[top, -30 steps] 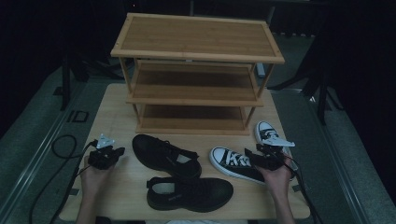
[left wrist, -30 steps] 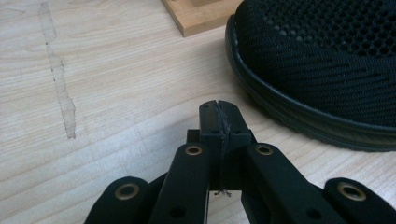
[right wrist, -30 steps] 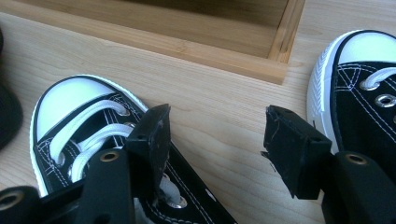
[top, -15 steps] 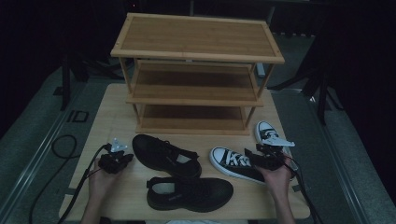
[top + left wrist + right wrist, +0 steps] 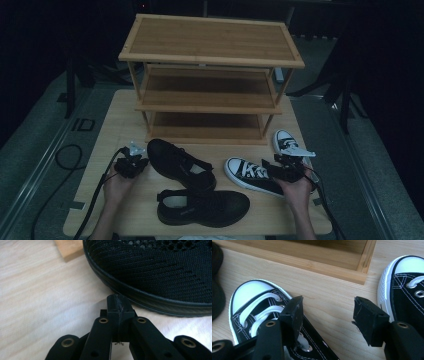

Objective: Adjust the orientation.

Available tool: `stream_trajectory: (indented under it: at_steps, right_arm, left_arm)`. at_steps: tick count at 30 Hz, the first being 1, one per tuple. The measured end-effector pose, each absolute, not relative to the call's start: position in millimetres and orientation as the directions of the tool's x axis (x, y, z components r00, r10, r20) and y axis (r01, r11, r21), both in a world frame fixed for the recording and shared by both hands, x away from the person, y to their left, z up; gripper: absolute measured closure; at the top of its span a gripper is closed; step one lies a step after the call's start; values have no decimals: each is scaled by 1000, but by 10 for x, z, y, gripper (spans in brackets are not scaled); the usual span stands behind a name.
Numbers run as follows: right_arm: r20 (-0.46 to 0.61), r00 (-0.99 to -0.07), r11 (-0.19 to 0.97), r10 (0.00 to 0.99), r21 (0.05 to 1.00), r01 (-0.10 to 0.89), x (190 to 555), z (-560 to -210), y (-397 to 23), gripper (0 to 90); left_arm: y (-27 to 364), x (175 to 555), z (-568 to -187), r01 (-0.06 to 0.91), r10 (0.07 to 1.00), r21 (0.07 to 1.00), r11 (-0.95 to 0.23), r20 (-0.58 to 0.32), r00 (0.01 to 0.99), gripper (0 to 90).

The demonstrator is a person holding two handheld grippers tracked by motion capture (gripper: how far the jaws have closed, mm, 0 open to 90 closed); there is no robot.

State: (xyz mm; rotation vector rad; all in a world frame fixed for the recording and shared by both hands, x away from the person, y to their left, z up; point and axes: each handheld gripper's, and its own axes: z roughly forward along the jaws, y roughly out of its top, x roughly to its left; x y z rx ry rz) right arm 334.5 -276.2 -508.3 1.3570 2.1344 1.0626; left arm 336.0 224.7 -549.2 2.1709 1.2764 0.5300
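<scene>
The black knit shoe [image 5: 160,272] lies on the table [image 5: 100,150] just in front of the shelf rack [image 5: 210,75], its toe right beside the left gripper [image 5: 131,165], whose jaws are pressed together with nothing between them. Probably light and floppy — soft mesh upper over a firmer rubber rim, so the collar or heel edge looks the best hold. The right gripper [image 5: 327,315] hangs spread wide above the canvas sneaker [image 5: 254,305] — white rubber toe cap, laces, metal eyelets — holding nothing.
</scene>
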Motion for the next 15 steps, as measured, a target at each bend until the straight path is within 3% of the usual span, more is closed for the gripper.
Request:
stream_trajectory:
  at_steps: [15]
  right_arm:
    - [69, -452, 241, 889, 771, 590, 3348, -5083, -2763, 409]
  left_arm:
    - [1926, 3783, -5485, 645, 869, 639, -420, 77, 489, 900]
